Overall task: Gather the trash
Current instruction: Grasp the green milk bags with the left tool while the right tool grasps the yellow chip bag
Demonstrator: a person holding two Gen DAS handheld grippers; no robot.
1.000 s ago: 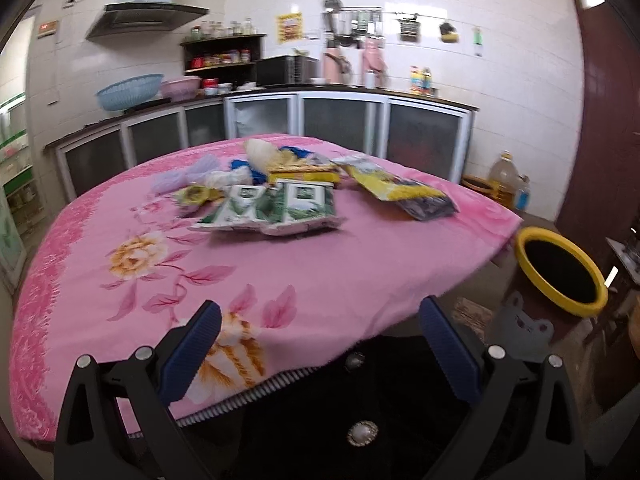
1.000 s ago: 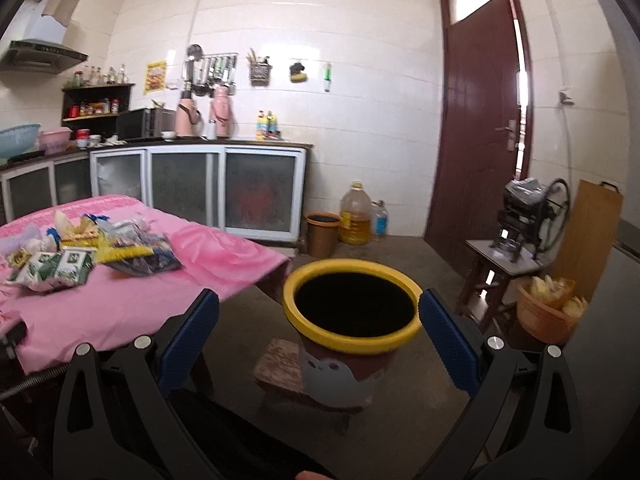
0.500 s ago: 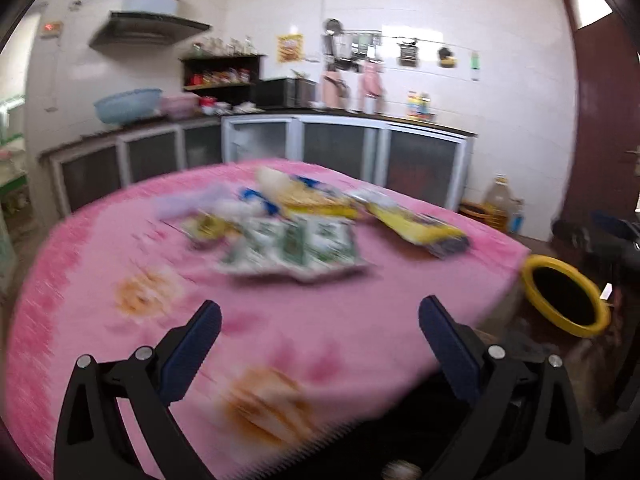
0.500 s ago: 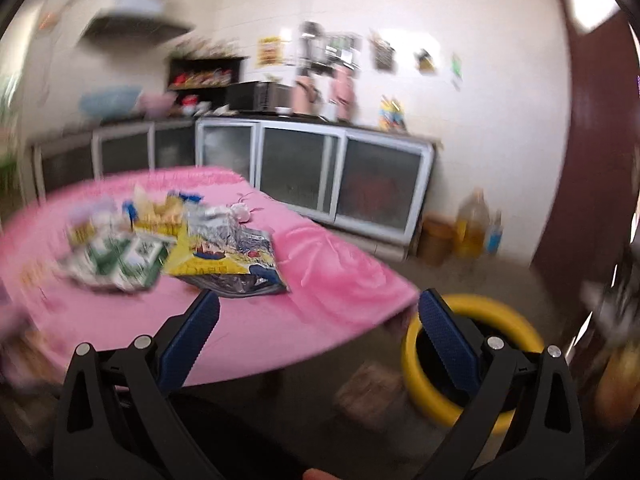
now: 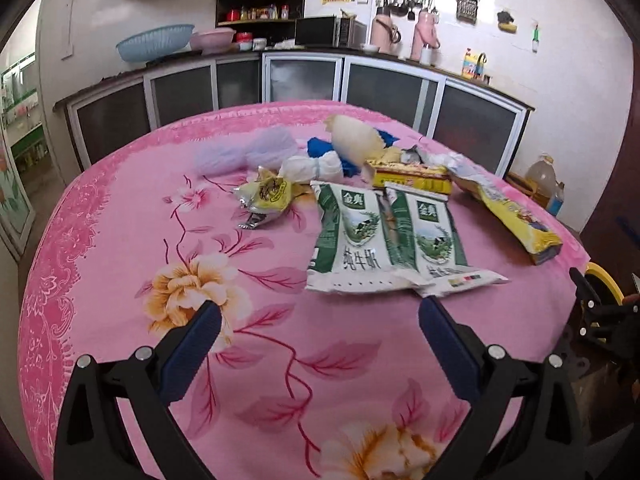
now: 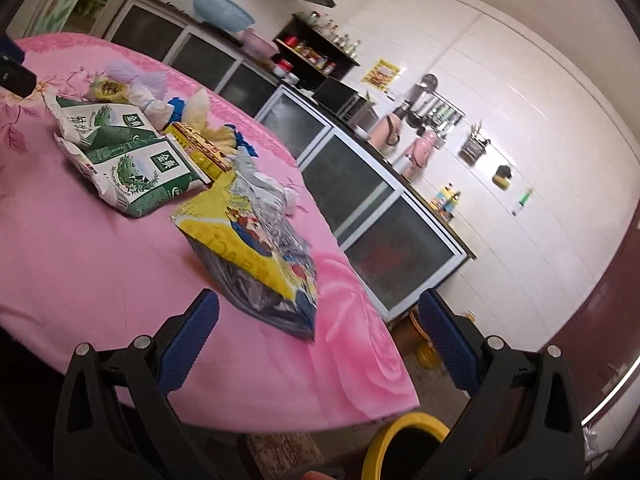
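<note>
Both tools hang empty above the pink-clothed surface (image 5: 120,240), jaws spread wide. The left hand-held gripper (image 5: 316,316) faces the green milk packets (image 5: 380,236) mid-surface, probably its first pick. The right hand-held gripper (image 6: 318,316) lines up on the yellow snack bag (image 6: 256,256) near the edge, above the yellow-rimmed bin (image 6: 396,436), handy for dropping trash.

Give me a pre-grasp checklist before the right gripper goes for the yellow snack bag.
1. Right gripper open and holding nothing: ok.
2. Yellow snack bag lies between and just ahead of its fingers: ok.
3. Bag free of the green milk cartons: ok, apart.
4. Yellow-rimmed bin in view below the table edge: ok.
5. Bin has room: cannot tell.
6. Left gripper open, clear of the bag: ok.
</note>
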